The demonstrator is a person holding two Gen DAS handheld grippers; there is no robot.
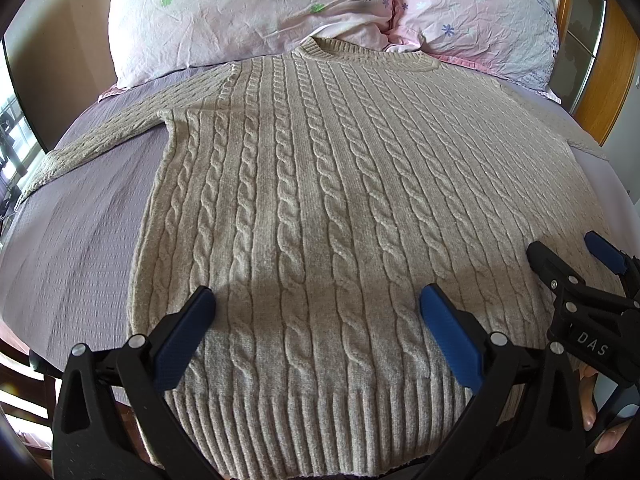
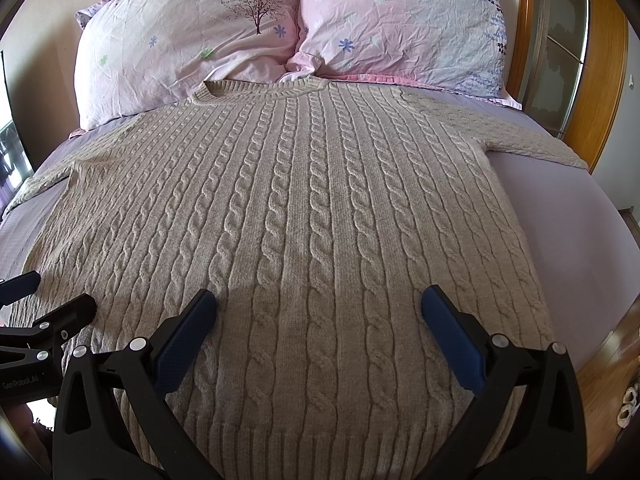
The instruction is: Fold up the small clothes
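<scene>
— Lavender bedding covers the bed (image 1: 80, 248) in front of us, with two pink pillows (image 1: 256, 12) propped at the head and a wooden frame (image 2: 604, 92) along the right edge. What do we have lying on it?

— We see one beige cable-knit sweater (image 1: 320, 200), spread flat and unfolded, collar (image 2: 260, 88) touching the pillows, ribbed hem (image 1: 320, 420) nearest us. Its sleeves (image 1: 92, 140) run out to both sides across the sheet.

— Do we see any basket, box or drawer holding clothes?

— None that we can make out; the bed is the only thing bearing the sweater.

— How do our claws stand?

— Our left gripper (image 1: 318, 308) hangs over the hem with its blue pads (image 1: 184, 340) spread wide and nothing between them. Our right gripper (image 2: 318, 308) is just beside it, also over the lower body of the sweater, jaws likewise released and empty.

— Are they touching the knit?

— We cannot tell from these views; both cast shadows on the wool close beneath them.
</scene>
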